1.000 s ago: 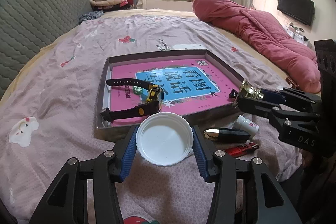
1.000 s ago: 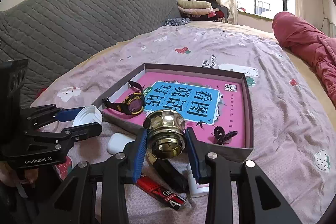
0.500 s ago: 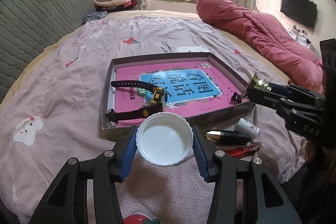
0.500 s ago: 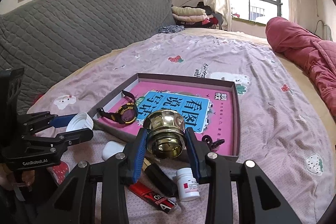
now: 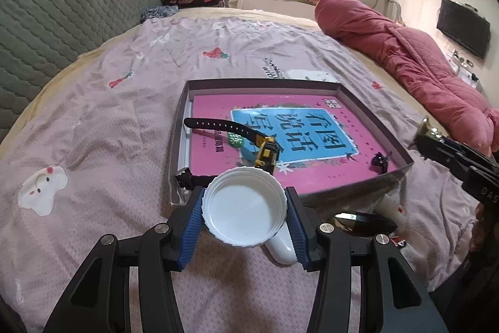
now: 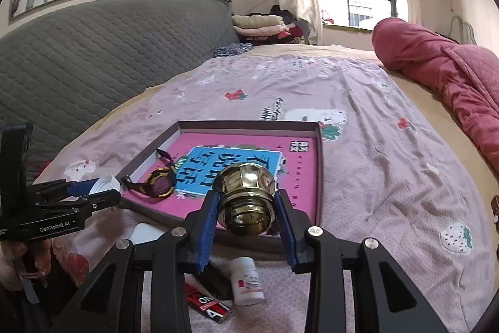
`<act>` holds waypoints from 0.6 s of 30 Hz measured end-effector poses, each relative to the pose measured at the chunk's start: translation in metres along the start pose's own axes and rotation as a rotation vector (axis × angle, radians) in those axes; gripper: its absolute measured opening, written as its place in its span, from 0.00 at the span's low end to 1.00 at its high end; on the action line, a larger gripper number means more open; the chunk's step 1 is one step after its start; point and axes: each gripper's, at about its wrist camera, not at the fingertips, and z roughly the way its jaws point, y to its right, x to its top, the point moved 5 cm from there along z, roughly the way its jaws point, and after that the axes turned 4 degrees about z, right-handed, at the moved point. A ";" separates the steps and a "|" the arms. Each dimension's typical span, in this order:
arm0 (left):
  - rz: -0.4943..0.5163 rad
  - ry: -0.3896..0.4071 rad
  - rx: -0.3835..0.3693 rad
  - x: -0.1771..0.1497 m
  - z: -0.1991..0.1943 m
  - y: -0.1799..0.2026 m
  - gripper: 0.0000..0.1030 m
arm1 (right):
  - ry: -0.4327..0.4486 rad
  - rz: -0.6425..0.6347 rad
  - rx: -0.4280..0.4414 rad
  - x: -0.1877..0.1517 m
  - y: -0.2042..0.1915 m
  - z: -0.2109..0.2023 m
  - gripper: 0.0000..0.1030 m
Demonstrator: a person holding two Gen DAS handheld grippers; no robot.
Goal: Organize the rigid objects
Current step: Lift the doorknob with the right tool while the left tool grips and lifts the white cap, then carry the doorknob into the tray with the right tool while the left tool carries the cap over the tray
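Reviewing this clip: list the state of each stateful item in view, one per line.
left gripper: shut on white lid
right gripper: shut on brass knob
shallow box: open, book inside
wristwatch: lying in box, unfastened
white pill bottle: capped, lying on bedsheet outside box

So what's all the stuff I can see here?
box: one, grey, on bed
book: one, pink, in box
watch: one, black-yellow, on book
clip: one, dark, box corner
pill bottle: one, white, before box
red pack: one, beside bottle
white case: one, under left tongs
quilt: one, red, bed's right
white lid: one, in left tongs
brass knob: one, in right tongs
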 end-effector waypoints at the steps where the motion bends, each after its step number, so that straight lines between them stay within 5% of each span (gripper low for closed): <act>1: -0.003 -0.004 0.002 0.001 0.003 -0.001 0.50 | 0.001 0.009 -0.003 0.000 0.003 0.000 0.36; 18: -0.013 -0.034 0.011 0.010 0.041 -0.004 0.50 | -0.034 0.072 -0.051 -0.003 0.028 0.017 0.36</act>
